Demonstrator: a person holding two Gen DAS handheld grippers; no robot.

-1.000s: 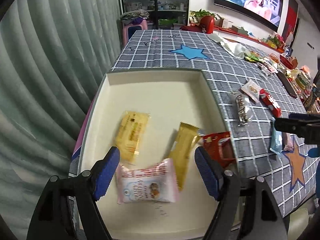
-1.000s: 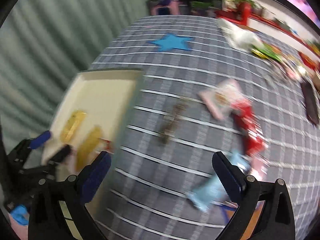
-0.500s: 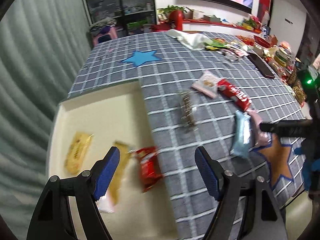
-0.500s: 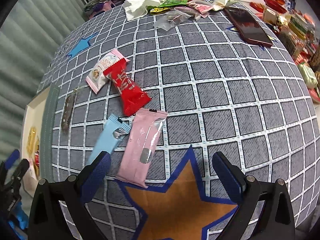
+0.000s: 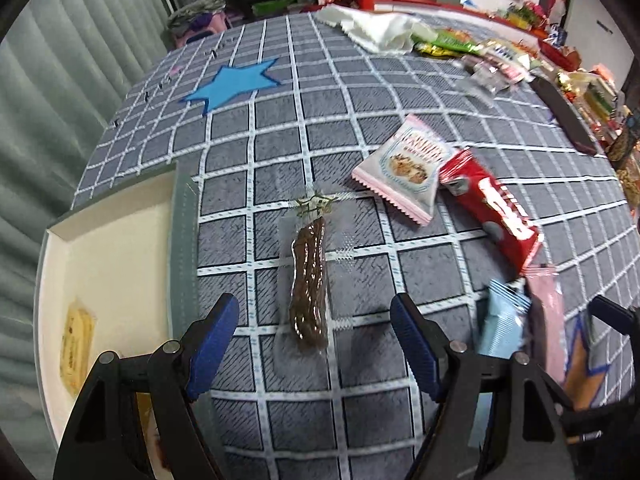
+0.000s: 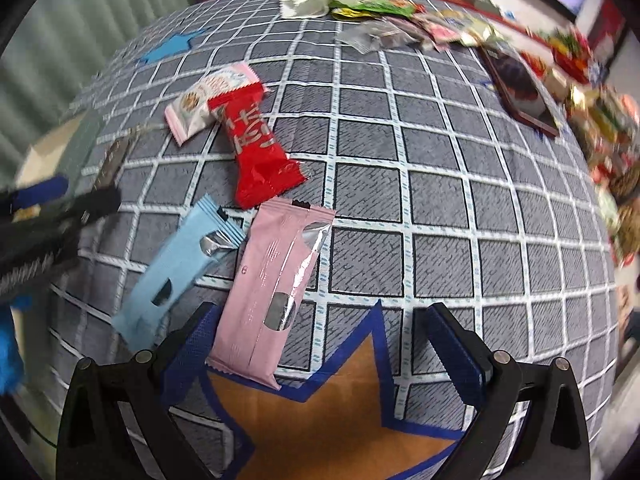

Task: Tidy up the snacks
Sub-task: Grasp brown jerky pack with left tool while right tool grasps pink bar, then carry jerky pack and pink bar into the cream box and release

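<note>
Snacks lie loose on the checked tablecloth [image 5: 360, 128]. Nearest, a clear-wrapped brown snack [image 5: 308, 280] sits between the spread, empty jaws of the left gripper [image 5: 314, 338]; lowering straight and pinching its middle looks best. The right gripper [image 6: 320, 344], jaws spread, hovers beside a pink packet [image 6: 272, 292]. The tray's [image 5: 182, 240] rim stands just left, with open cloth beyond.

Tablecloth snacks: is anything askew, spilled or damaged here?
Nothing spilled or torn. The red packet overlaps the white cookie packet, and the pink bar and blue bar lie askew, outside the tray.
</note>
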